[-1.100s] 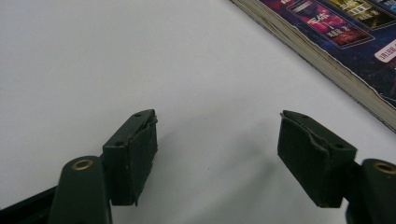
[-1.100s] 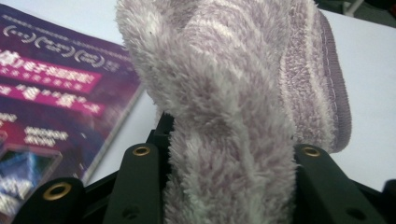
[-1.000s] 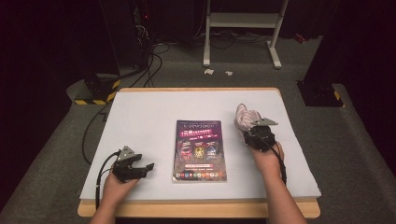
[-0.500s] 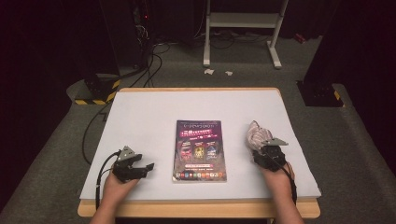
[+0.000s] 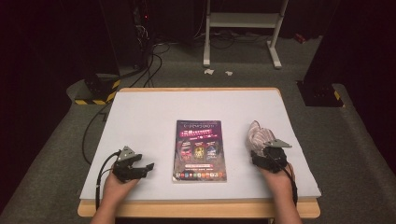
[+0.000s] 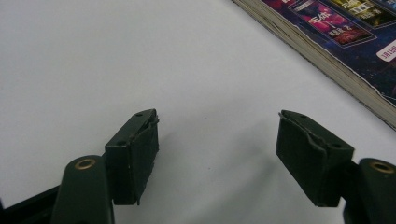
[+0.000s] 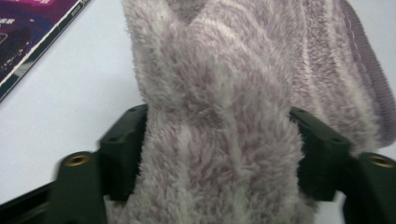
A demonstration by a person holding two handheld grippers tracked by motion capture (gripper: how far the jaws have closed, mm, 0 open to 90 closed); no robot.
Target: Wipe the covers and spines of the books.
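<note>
- White sheeting covered the table (image 5: 154, 116), which stood on grey carpet in a dark room; cables ran across the floor behind it, near a white metal stand (image 5: 243, 28).
- Book (image 5: 199, 150) with a dark purple cover lay flat near the middle of the table, spine side toward the left gripper; its page edges showed in the left gripper view (image 6: 327, 60).
- Left gripper (image 5: 140, 167) rested low on the table near the front edge, left of the book and apart from it. Jaws stood wide apart with bare white surface between them; nothing was held.
- Right gripper (image 5: 259, 154) sat on the table right of the book, near the front edge, held in the person's right hand (image 5: 276, 179).
- Fuzzy pale-purple striped sock (image 5: 256, 135) lay bunched on the table just beyond the right gripper, right of the book and not touching it.
- In the right gripper view the sock (image 7: 224, 121) filled the gap between the two jaws, and its pile brushed both pads.
- Right jaws had just been opening with the sock between them; the grip looked released, not clenched.
- A ribbed cuff (image 7: 364, 60) showed at the sock's far right edge.
</note>
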